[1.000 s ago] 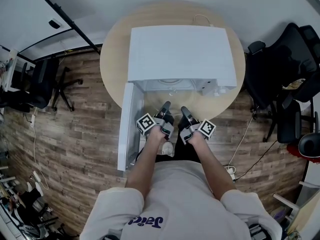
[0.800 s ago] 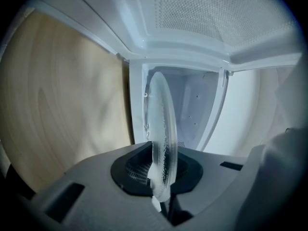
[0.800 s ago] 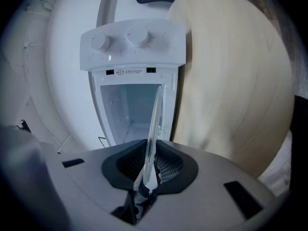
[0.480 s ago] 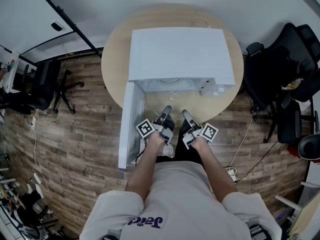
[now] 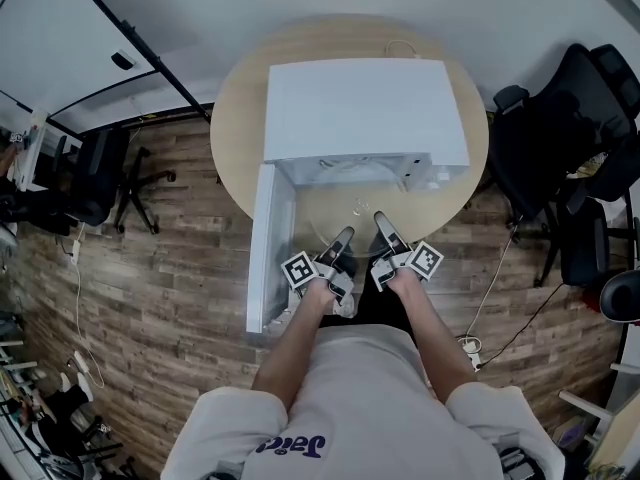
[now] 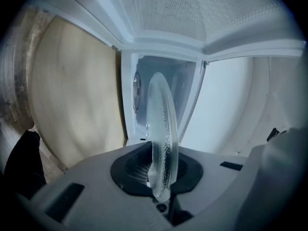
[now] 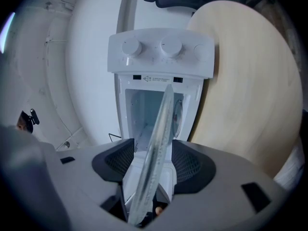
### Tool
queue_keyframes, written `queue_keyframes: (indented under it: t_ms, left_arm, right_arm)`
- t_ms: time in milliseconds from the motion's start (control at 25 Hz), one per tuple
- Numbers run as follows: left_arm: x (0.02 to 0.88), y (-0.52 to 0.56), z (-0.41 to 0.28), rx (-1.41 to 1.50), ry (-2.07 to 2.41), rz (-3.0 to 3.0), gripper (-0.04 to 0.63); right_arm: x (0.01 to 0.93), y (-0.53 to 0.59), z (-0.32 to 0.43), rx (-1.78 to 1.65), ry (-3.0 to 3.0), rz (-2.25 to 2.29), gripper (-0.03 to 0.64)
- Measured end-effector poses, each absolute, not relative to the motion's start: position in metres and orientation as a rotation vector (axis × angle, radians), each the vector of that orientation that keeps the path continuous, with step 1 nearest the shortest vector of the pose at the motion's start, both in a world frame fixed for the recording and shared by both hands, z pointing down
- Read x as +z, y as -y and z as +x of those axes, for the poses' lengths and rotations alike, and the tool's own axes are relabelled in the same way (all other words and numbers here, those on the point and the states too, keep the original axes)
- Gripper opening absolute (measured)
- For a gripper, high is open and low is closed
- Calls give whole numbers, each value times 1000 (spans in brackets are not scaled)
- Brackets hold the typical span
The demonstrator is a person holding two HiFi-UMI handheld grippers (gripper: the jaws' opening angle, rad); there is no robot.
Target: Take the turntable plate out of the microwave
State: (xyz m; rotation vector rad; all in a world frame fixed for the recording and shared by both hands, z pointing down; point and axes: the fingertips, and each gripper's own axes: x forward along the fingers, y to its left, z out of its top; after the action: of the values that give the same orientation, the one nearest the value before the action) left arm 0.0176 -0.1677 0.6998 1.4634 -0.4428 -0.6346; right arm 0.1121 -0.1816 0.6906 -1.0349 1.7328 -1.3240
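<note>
— Where is the plate?

— The clear round glass turntable plate is in front of the open mouth of the boxy white microwave, above the near edge of the round pale wooden table. I hold it by its near rim. Both gripper views show it edge-on, running from my jaws toward the cavity. I cannot tell whether its far edge has cleared the opening.

— Which claw holds it?

— My left claw. Its jaws are clamped tight on the rim.

— And the other one?

— My right claw has just been opening. Its jaws stand wide, and the rim passes between them with a gap on each side, so they aren't pressing it.

— The door?

— The white microwave door is swung out on my left, beside my left claw.
</note>
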Motion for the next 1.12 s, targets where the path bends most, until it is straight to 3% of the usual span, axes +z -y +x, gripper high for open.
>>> queue_keyframes:
  t_ms: [160,440,640,1120]
  left_arm:
    - [697,161,16,-642,438,1456,31]
    - [688,145,11,-596,441,1514,31]
    - [680,130,8,-587,418,1518,31]
    - [662,93,11,-591,382,1506,29]
  right_arm:
    - [686,179,108,-1304,-1778,-1058,225]
    - [699,156,107,-1378,-1727,-1217,108]
    - [682,144,96,-1407,-1648,-1179,67]
    - [660,107,100,-1446,-1623,-1250,46]
